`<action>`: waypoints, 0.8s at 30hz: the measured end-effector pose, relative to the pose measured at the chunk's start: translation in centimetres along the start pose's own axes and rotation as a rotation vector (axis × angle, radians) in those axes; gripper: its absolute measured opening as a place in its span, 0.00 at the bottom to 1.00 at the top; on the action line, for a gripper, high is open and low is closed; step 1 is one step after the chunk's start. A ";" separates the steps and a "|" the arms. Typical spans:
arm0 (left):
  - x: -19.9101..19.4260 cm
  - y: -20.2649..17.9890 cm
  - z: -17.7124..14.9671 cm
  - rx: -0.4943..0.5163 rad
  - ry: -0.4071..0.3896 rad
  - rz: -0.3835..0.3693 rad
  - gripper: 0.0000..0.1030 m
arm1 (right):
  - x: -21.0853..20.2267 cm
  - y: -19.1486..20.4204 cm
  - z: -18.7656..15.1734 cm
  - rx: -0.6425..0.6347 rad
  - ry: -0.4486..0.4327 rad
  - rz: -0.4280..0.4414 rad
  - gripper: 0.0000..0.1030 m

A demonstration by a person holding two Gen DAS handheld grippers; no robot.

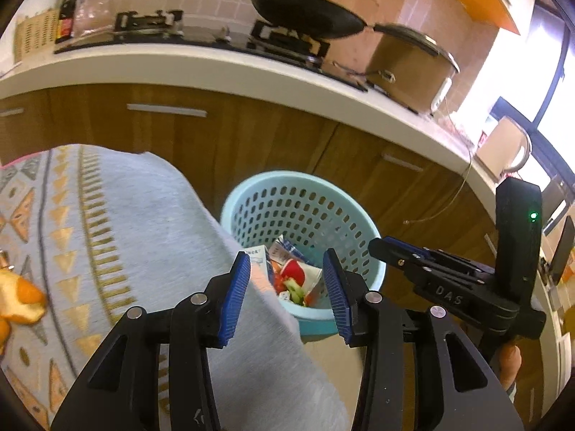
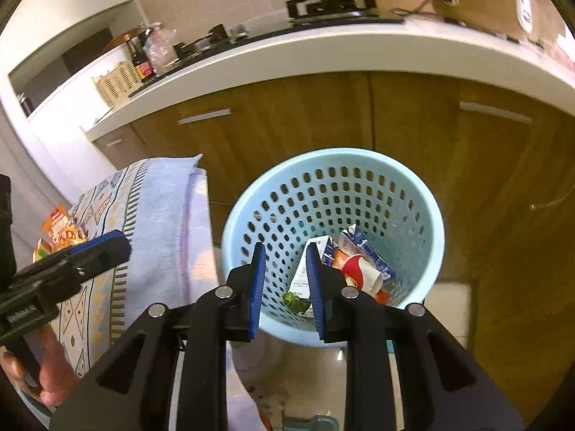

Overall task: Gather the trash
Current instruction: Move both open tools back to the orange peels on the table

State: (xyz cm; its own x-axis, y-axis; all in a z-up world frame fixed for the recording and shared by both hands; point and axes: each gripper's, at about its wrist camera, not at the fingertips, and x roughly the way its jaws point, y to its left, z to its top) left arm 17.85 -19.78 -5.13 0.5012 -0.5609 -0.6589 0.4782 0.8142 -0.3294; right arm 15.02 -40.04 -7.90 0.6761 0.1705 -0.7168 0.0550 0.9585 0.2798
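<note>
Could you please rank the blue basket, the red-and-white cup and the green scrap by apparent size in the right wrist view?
1. Blue basket
2. Red-and-white cup
3. Green scrap

The cup and scrap lie inside the basket, so nearness barely skews this.

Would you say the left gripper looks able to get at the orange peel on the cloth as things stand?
Probably yes: the left gripper is open and empty, and the orange peel lies uncovered on the cloth, nothing between them.

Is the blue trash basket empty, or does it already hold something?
Not empty. The blue basket stands upright, with milk cartons, a red-and-white cup and green scraps at its bottom, well below the rim.
</note>
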 end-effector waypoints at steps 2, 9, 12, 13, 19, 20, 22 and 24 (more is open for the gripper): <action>-1.3 0.6 -0.1 -0.011 -0.022 0.006 0.41 | -0.2 0.9 0.1 -0.017 -0.005 0.009 0.20; -5.6 3.9 -0.9 -0.076 -0.077 0.045 0.42 | -0.1 5.2 0.5 -0.098 -0.003 0.050 0.20; -7.6 6.2 -1.6 -0.143 -0.094 0.040 0.42 | 0.3 7.8 0.3 -0.162 0.000 0.046 0.20; -8.1 6.7 -1.8 -0.156 -0.099 0.047 0.42 | 0.3 8.4 0.3 -0.178 0.000 0.041 0.20; -11.5 11.7 -3.9 -0.246 -0.128 0.152 0.42 | 1.7 13.7 0.0 -0.266 0.025 0.098 0.20; -11.9 12.4 -4.1 -0.260 -0.131 0.161 0.42 | 2.1 14.6 -0.2 -0.280 0.031 0.105 0.20; -13.0 14.3 -4.8 -0.300 -0.141 0.189 0.42 | 2.9 16.9 -0.5 -0.325 0.049 0.125 0.20; -14.1 16.4 -5.5 -0.343 -0.150 0.217 0.42 | 3.5 19.0 -0.9 -0.363 0.059 0.138 0.23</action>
State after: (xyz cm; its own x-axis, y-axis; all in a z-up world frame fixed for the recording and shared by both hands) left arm 14.70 2.30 -4.96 0.6751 -0.3661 -0.6405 0.0957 0.9043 -0.4161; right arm 17.78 -21.06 -5.67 0.6154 0.3058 -0.7265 -0.3040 0.9425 0.1391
